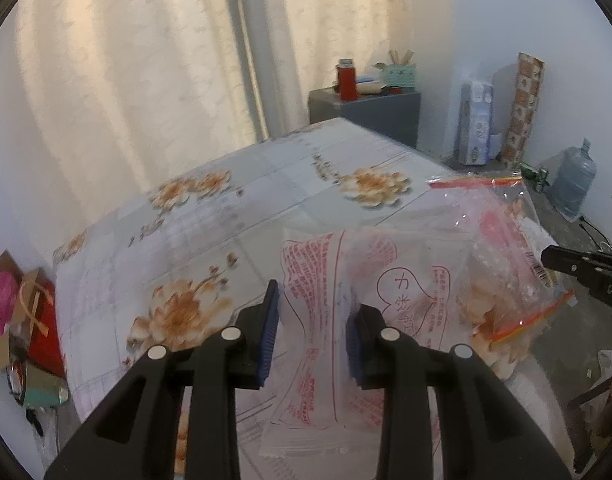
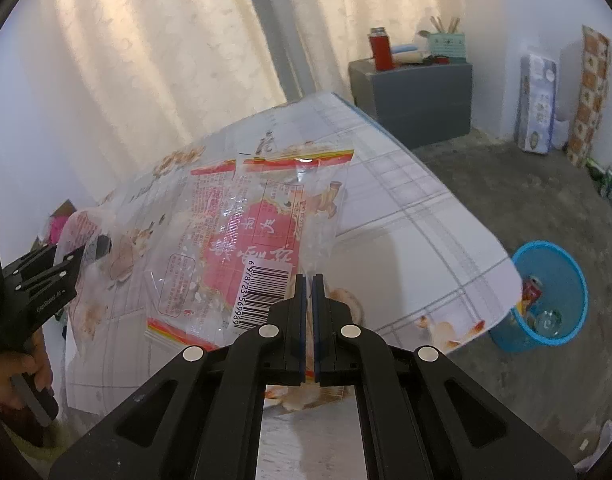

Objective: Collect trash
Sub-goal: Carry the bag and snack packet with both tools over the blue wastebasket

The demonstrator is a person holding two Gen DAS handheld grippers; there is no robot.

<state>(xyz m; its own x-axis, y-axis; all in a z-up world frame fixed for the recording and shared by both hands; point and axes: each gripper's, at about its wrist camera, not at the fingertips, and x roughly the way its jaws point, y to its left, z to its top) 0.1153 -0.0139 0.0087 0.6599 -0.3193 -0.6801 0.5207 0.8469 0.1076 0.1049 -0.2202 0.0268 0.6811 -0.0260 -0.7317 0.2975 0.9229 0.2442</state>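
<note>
My left gripper (image 1: 317, 305) is shut on a crumpled clear wrapper with red print (image 1: 329, 264), held above the flowered tablecloth (image 1: 210, 240). My right gripper (image 2: 307, 279) is shut on the edge of a clear snack bag with a red label and barcode (image 2: 250, 236), also lifted off the table. In the left wrist view that snack bag (image 1: 501, 240) hangs to the right, with the right gripper (image 1: 549, 258) at the frame edge. In the right wrist view the left gripper (image 2: 80, 250) and its wrapper (image 2: 76, 224) show at far left. A blue bin (image 2: 573, 280) stands on the floor by the table's corner.
The bin holds a can and other trash. A grey cabinet (image 2: 421, 92) with a red flask (image 2: 379, 50) stands by the curtain. A water jug (image 1: 573, 184) and packs lean at the right wall. Boxes and a gift bag (image 1: 22, 316) lie left of the table.
</note>
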